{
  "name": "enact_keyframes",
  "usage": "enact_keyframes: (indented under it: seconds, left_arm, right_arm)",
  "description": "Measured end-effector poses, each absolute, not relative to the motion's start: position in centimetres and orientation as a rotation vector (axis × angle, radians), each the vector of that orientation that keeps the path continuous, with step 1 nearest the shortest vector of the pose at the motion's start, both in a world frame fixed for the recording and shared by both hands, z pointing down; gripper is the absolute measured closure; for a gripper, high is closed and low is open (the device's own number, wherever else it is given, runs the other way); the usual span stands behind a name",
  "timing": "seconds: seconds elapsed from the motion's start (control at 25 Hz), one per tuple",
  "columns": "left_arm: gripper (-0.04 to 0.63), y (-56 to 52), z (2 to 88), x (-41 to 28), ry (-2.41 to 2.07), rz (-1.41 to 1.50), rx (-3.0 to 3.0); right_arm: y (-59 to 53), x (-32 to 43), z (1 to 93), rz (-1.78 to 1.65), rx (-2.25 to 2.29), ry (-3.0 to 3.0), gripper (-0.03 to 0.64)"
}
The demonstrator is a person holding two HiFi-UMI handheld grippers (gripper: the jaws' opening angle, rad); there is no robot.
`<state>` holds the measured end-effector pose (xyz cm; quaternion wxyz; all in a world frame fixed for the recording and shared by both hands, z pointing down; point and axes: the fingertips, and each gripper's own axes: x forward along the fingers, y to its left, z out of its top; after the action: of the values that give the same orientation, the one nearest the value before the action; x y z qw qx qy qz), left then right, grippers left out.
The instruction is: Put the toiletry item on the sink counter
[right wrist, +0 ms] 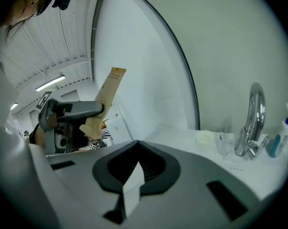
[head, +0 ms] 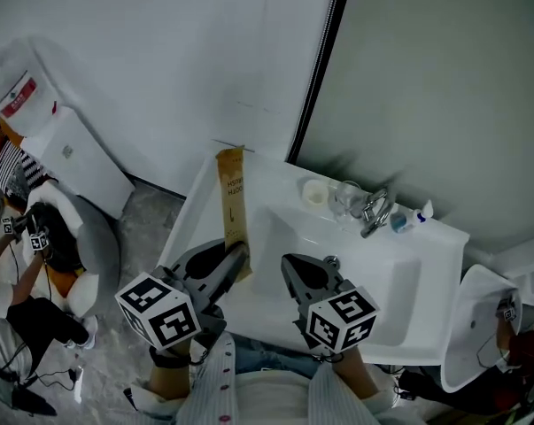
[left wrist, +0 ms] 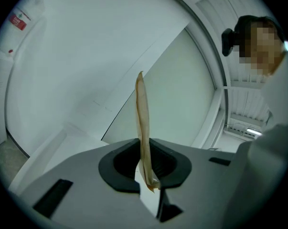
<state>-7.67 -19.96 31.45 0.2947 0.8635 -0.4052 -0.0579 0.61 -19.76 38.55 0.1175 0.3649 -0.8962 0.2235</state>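
Toiletry item: a long, flat packet (head: 233,206) of tan kraft paper. It is narrow and thin, and edge-on from the left gripper view it looks like a slightly bowed strip.
Packet ends: the top is cut square. The bottom is crimped and a little crumpled where it pokes out past the pads.
Writing on packet: dark print runs lengthwise down the face, with a thin line under it. The letters are too small for me to read.
Where the packet is: standing nearly upright in my left tool (head: 240,255), raised over the left edge of the white sink (head: 444,237). It is not lying on the worktop (head: 275,177).
Left tool: clenched on the lower end of the packet, one pad on each face.
Right tool (head: 291,268): jaws drawn together with nothing between them, just beside the left tool over the basin.
Back of worktop: a small white cup (head: 314,192), a clear glass (head: 346,197), a chrome tap (head: 375,212) and a small blue bottle (head: 406,220) stand in a row.
Other label: a red sticker (head: 19,100) on a white unit at far left, with unreadable print.
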Motion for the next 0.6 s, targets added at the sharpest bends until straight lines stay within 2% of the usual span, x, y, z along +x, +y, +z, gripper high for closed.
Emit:
enact_keyframes:
  seconds: [0.6]
  left_arm:
    - [0.545, -25.1, 36.2, -8.8, -0.900, -0.050, 2.239]
  right_arm:
    - [-22.3, 0.0, 41.3, 0.784, 1.209, -2.504, 0.607]
